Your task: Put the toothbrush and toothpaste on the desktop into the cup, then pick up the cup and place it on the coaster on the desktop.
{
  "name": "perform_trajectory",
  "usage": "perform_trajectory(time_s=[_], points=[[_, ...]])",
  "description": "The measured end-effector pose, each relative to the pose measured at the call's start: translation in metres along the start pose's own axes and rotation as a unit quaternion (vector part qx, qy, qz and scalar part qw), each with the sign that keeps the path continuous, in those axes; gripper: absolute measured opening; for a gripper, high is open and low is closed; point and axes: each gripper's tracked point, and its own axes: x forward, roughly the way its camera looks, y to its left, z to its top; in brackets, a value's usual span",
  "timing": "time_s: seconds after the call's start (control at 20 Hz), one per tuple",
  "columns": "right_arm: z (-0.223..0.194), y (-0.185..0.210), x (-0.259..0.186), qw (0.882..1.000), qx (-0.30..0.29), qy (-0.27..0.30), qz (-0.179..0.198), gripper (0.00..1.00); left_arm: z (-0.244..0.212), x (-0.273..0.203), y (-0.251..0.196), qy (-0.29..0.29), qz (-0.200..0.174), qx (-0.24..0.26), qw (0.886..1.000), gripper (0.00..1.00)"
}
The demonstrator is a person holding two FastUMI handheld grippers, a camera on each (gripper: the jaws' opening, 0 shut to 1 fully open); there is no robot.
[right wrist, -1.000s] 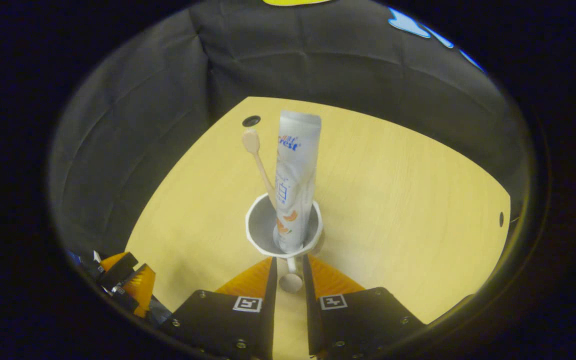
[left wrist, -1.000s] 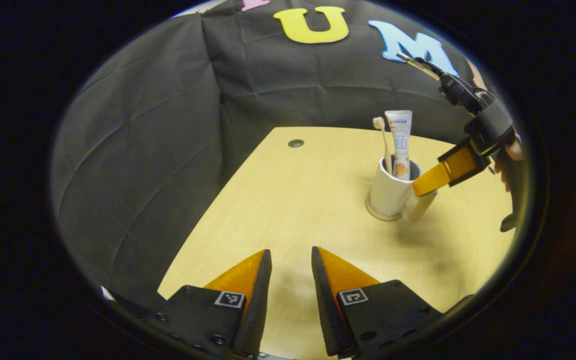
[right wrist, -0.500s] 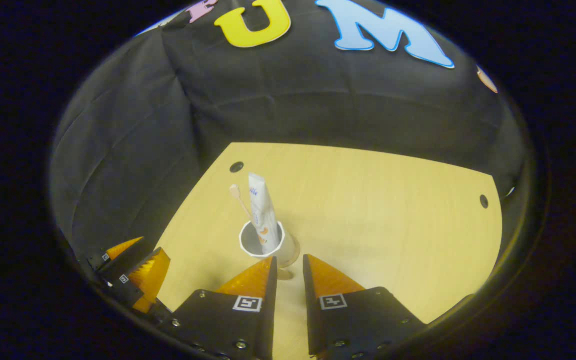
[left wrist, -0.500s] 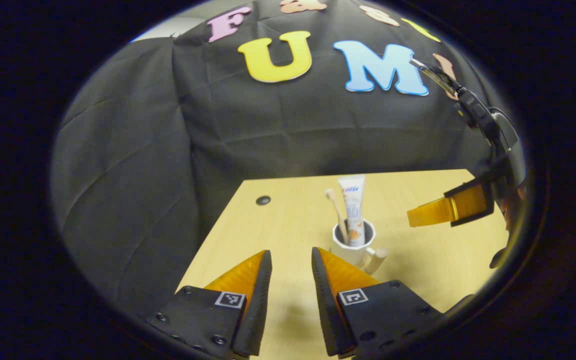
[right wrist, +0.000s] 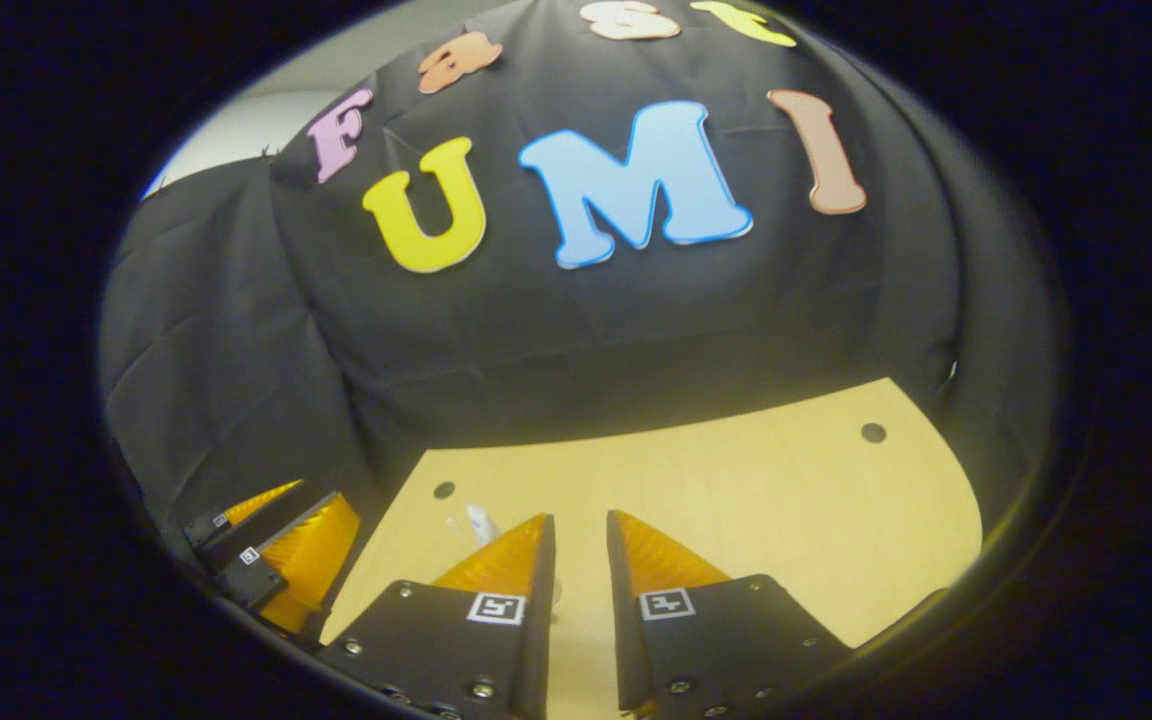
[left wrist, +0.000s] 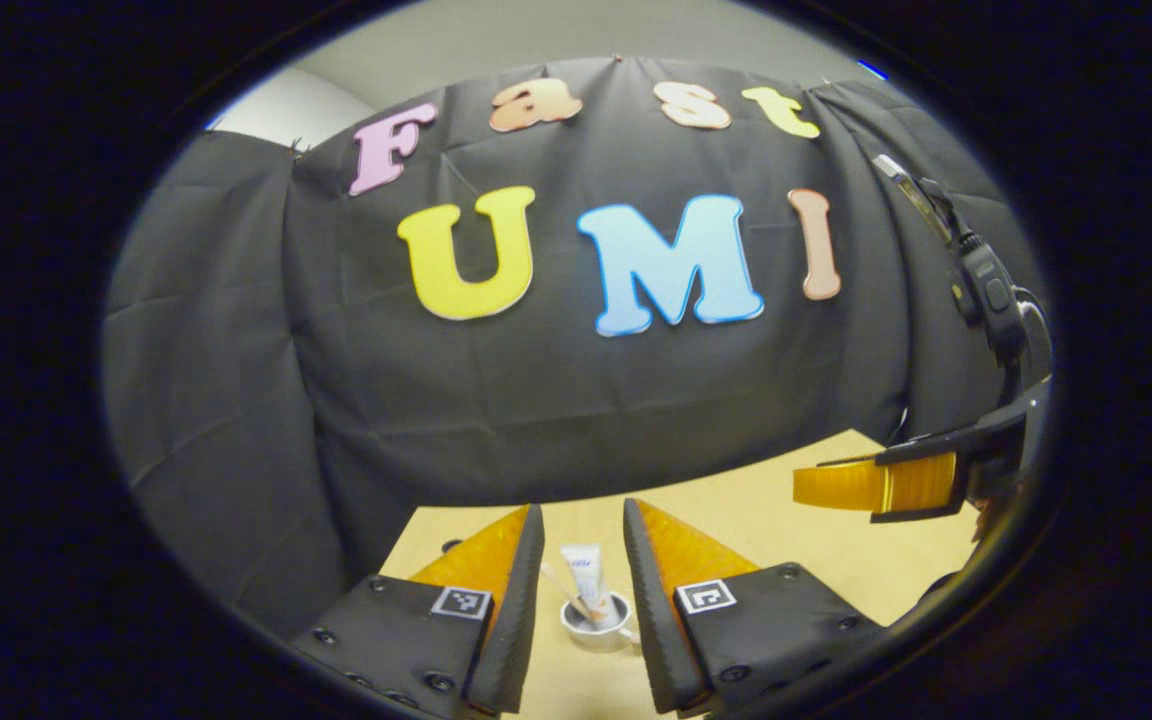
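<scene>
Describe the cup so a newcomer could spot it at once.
Start at the pale wooden desktop below the black cloth wall. In the left gripper view, the small white cup stands there, framed between the left gripper fingers. It alone holds a white toothpaste tube and a toothbrush.

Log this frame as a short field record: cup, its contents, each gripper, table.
cup: white cup standing on the wooden table, seen between the left gripper's fingers, untouched
toothpaste: tube upright in the cup
toothbrush: leaning in the cup beside the tube
coaster: cannot tell from these views
left gripper: jaws apart, holding nothing, above the table
right gripper: jaws slightly apart, holding nothing
table: light wood, small round holes near its far edge
</scene>
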Motion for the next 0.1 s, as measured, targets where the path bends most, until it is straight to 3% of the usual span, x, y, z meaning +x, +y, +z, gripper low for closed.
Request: perform_trajectory(time_s=[0.05,0.1], points=[[0.011,-0.001,-0.016,1.000,-0.007,-0.022,-0.005,0.24,0.017,-0.003,-0.009,-0.019,-0.005,-0.002,1.000,0.47],[0.021,-0.004,-0.023,0.999,-0.014,-0.044,-0.010,0.24,0.029,-0.006,-0.015,-0.033,-0.008,0.000,0.999,0.47]])
